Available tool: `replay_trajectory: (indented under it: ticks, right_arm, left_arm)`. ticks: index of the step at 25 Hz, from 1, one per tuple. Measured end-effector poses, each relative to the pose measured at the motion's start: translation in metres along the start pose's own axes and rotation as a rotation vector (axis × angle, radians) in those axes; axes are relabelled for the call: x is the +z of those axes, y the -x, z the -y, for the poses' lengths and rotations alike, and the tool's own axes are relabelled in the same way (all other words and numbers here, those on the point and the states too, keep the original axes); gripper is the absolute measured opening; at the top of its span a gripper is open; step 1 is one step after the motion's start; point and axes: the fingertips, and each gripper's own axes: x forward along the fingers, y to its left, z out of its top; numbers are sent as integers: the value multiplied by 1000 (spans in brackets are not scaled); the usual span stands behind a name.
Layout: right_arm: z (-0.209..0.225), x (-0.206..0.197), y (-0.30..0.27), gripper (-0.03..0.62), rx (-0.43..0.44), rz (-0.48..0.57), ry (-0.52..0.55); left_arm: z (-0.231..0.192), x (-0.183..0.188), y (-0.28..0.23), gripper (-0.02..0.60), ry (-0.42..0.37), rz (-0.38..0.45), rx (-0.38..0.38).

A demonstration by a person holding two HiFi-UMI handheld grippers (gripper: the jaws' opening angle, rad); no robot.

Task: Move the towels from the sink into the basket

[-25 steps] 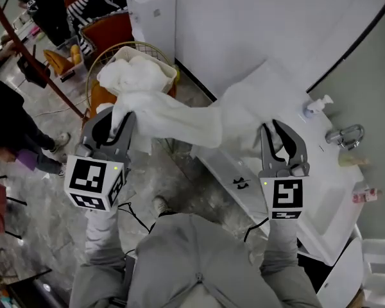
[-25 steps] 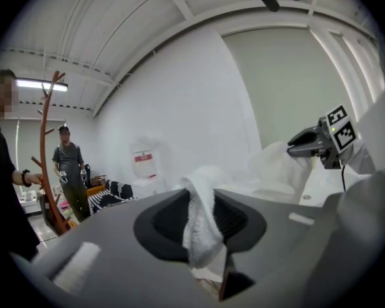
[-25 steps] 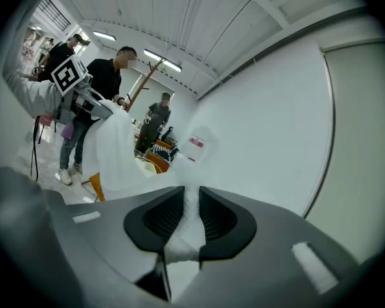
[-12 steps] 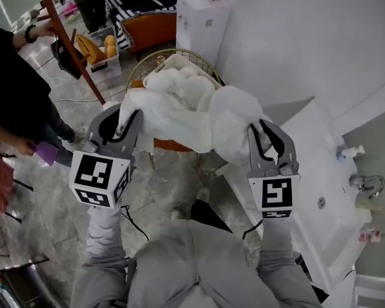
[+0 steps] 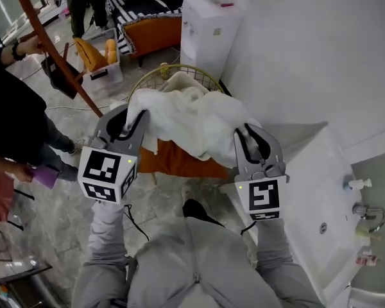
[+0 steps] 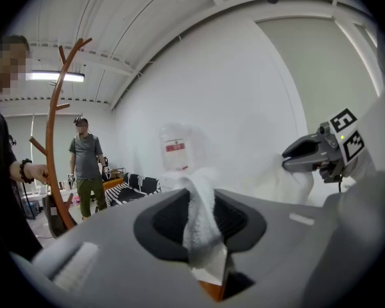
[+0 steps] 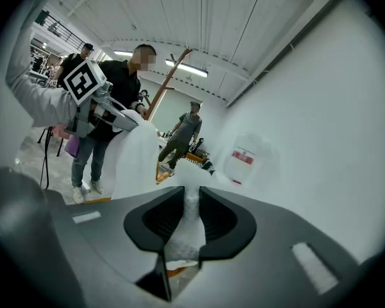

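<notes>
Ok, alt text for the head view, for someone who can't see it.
The left gripper and right gripper each grip one end of a white towel above a gold wire basket with white towels inside. White sink at right; bystander at left.

Two hand-held grippers [image 5: 133,115] [image 5: 249,133], one basket [image 5: 155,74], one sink [image 5: 308,185]

The marbled floor [image 5: 58,223] carries the wire basket [image 5: 145,82] (far, middle), with a clear bin [image 5: 109,79] left of it.

floor [image 5: 51,236]: grey marble | wall [image 5: 295,56]: white | sofa [image 5: 154,34]: orange | ceiling light [image 6: 54,77]: on
</notes>
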Motion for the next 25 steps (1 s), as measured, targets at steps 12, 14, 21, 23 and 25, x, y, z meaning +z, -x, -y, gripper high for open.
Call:
replay_trajectory:
  ticks: [12,14,21,23,25]
  right_arm:
    - [9,-58,-130,74,97,-86,-74]
    - [8,-79,-144,74,113,-128,-106]
    - [-15,-146,-188,78,192,-257,-158]
    - [-27,-165,-196,78,240,-307,-171]
    - [-40,-180,-202,78,284,-348,-168]
  left_arm:
    - [-18,-32,-164,146,16,-79,-56]
    - [-20,-48,-181,146,23,-112,-57]
    - [-10,-121,-225,165,36,-277,-103]
    - [-3,-142,-229,176,40,-329,-124]
    - [1,-162,-231,183,44,-378,-140]
